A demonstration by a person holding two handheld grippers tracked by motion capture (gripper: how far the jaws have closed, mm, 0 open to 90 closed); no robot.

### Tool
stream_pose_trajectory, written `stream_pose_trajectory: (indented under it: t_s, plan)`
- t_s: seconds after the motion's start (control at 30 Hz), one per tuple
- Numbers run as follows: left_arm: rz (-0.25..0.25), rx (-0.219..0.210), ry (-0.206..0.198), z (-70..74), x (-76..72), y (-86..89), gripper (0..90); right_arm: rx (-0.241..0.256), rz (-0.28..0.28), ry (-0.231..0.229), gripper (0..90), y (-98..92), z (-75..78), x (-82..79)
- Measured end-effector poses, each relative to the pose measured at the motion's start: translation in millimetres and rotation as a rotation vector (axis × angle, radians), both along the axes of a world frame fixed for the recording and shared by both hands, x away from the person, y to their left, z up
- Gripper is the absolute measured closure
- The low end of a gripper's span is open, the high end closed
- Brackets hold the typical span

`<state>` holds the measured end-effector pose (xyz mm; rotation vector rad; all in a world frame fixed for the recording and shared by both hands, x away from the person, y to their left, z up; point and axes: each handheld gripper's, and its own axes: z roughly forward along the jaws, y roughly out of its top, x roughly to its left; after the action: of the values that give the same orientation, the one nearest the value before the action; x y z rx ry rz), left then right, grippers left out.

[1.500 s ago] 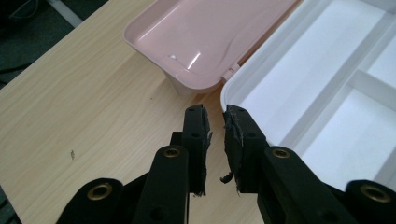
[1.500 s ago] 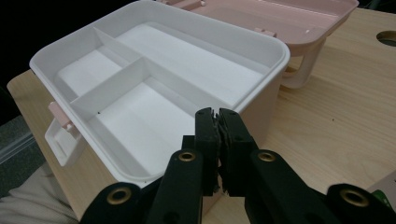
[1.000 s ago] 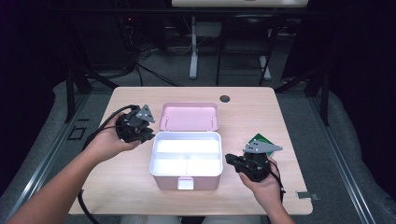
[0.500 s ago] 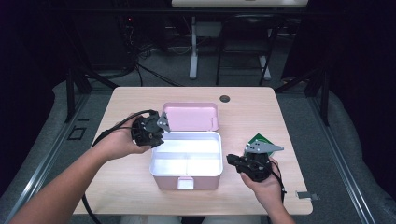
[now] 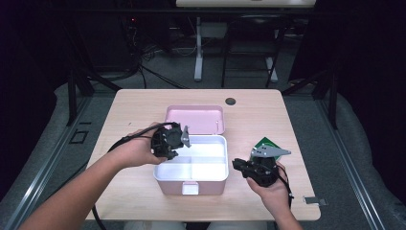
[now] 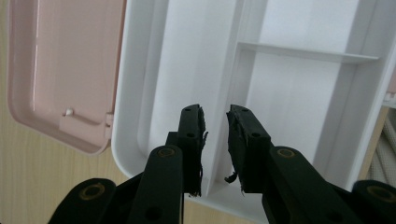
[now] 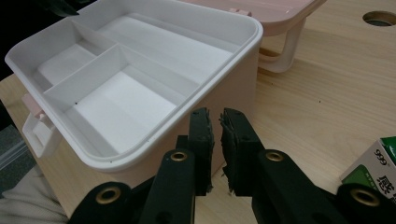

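A white box [image 5: 191,178] with inner dividers stands open mid-table, its pink lid [image 5: 194,119] folded back behind it. My left gripper [image 5: 180,143] hovers over the box's left rim. In the left gripper view, the left gripper [image 6: 215,116] looks down into the white box [image 6: 128,93]; its jaws stand a narrow gap apart with nothing between them. My right gripper [image 5: 237,164] rests to the right of the box and points at its side wall. In the right gripper view, the right gripper [image 7: 216,116] has its jaws nearly touching and empty, close to the box wall [image 7: 229,93].
A small green carton [image 5: 265,142] lies just behind my right hand, and its corner shows as a green carton [image 7: 379,163] at the right. A round cable hole [image 5: 231,101] sits near the table's far edge. Bare wood [image 5: 129,110] lies left of the lid.
My left gripper has travelled right, from the table left of the box to above the box's left rim. The right gripper has barely moved.
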<state>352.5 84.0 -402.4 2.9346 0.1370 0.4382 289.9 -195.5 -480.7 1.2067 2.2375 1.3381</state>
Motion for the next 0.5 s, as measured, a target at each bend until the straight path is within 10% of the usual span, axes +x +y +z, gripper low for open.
stream_pose_trajectory:
  t_s: [0.5]
  plan:
    - [-0.048, 0.071, 0.009, -21.8, 3.4, -30.2, 74.3, 0.005, -0.002, 0.005, 80.8, -3.5, -1.8, 1.1]
